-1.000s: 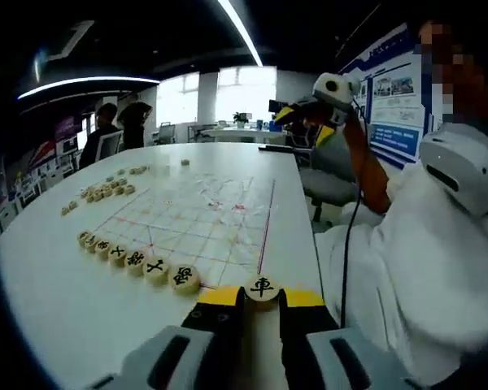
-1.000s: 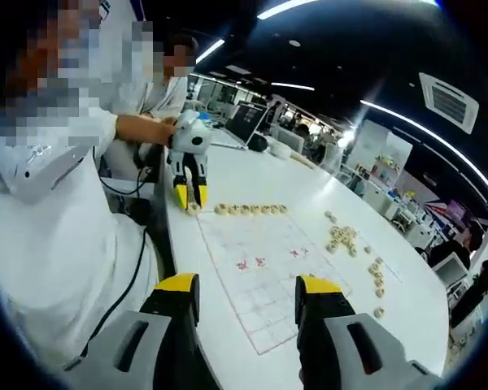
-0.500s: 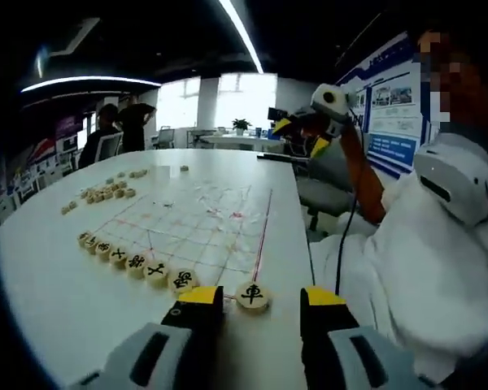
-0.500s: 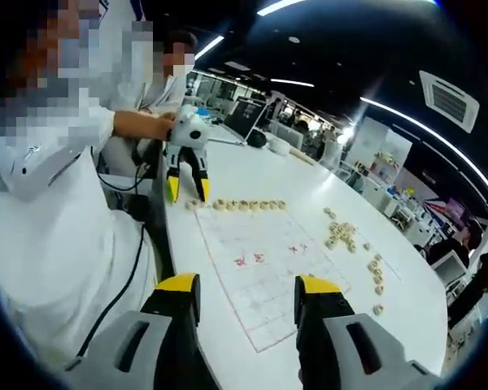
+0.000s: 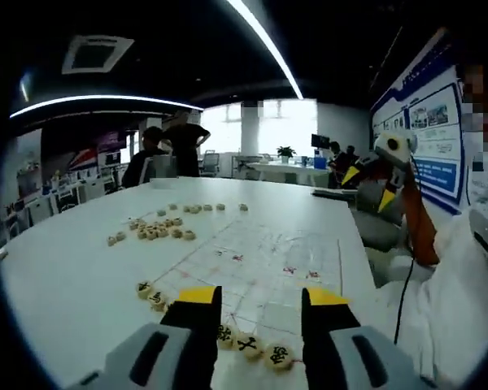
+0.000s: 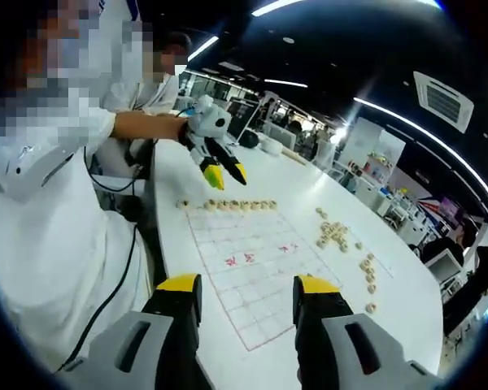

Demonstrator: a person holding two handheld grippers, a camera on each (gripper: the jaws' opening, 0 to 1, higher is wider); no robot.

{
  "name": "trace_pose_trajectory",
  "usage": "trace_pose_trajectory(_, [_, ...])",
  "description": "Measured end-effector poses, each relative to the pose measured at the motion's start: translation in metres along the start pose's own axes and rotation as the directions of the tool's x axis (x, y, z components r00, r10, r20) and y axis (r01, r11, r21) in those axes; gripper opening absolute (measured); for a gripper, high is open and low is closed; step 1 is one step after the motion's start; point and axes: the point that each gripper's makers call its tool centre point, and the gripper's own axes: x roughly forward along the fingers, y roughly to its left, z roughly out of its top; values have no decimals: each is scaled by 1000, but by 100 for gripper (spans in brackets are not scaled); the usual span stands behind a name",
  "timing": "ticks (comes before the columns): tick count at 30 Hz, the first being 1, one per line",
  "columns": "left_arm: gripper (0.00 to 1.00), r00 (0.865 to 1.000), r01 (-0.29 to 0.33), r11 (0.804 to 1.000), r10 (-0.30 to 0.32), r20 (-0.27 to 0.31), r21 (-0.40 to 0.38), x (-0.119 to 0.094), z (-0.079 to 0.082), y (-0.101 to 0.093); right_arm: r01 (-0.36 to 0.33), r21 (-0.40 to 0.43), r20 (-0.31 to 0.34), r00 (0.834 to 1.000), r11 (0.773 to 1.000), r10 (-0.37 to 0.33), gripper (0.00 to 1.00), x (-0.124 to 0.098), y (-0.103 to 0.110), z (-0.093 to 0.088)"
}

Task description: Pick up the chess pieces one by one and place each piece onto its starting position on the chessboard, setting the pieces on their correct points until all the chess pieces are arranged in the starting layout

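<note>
The paper chessboard (image 5: 264, 260) with red lines lies on the white table. A row of round wooden pieces (image 5: 248, 345) with black characters runs along its near edge, and some show between the fingers of my left gripper (image 5: 262, 296), which is open and holds nothing. In the right gripper view the left gripper (image 6: 226, 176) hangs open above that same row (image 6: 228, 205). My right gripper (image 6: 247, 284) is open and empty over the board's (image 6: 244, 260) opposite end. The right gripper (image 5: 368, 187) also shows raised at the far right of the left gripper view.
Several loose pieces (image 5: 159, 231) lie in a cluster beside the board, and the same scattered loose pieces (image 6: 337, 236) appear in the right gripper view. A person in white sits at the table edge (image 6: 159, 244). Other people stand by desks behind.
My left gripper let go of the chariot piece at the row's end, opened wide and lifted away over the row. The right gripper stayed open and hardly moved.
</note>
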Motion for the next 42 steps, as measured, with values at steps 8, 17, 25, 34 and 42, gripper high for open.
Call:
trace_pose_trajectory(8, [38, 986, -167, 985, 166, -22, -45, 41, 8, 69, 43, 29, 6, 999, 999, -44, 45, -3, -11, -1])
trace_pose_trajectory(17, [34, 955, -297, 953, 295, -38, -63, 87, 19, 128, 108, 83, 14, 994, 991, -110, 45, -8, -29, -1])
trace_pose_trajectory(25, [32, 932, -363, 929, 360, -54, -74, 120, 27, 162, 123, 98, 19, 992, 988, -125, 45, -10, -34, -2])
trace_pose_trajectory(34, [31, 908, -413, 906, 403, -113, -91, 156, 18, 191, 133, 100, 23, 990, 986, -136, 45, -13, -36, -1])
trace_pose_trajectory(42, [30, 902, -421, 901, 403, -156, -105, 176, 12, 203, 134, 99, 23, 990, 986, -137, 45, -13, -37, -1])
